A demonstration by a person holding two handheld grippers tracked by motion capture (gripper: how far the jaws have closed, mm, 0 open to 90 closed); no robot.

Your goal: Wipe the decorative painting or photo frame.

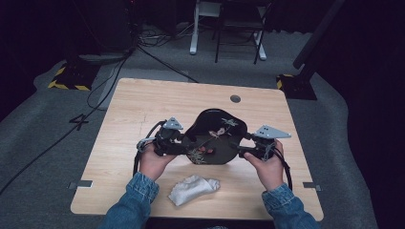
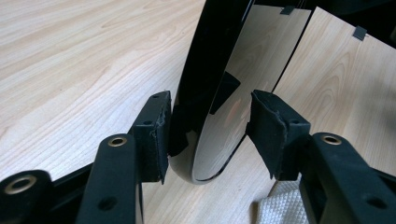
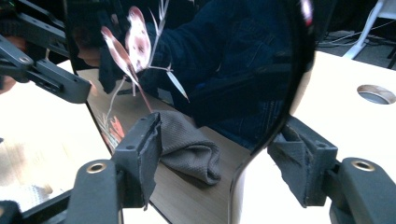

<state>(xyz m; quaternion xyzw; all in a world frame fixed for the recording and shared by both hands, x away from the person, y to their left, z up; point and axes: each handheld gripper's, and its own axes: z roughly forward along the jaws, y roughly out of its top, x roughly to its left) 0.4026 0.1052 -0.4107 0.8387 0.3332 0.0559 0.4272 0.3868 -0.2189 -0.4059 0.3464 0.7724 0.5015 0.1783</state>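
Black glossy tray (image 1: 216, 136) held up mid-desk (image 1: 143, 100); L tongs (image 1: 184, 141) & R tongs (image 1: 242, 144) apart, straddling its rim. White cloth (image 1: 193, 189) near front edge.

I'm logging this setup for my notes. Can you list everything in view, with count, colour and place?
Tray: one, glossy black with a flower-and-bird picture, mid-table, tilted up between both grippers.
Cloth: one, white, crumpled, on the table's near edge, in front of the tray.
Table: one, light wood, with a round grey hole near its far edge.
Chair: one, dark frame, on the floor beyond the table.
Cables: several, black, on the grey floor at far left.
Left gripper: one, black, jaws apart around the tray's left rim.
Right gripper: one, black, jaws apart astride the tray's right rim.
Hands: two, in blue denim sleeves, entering from the bottom.
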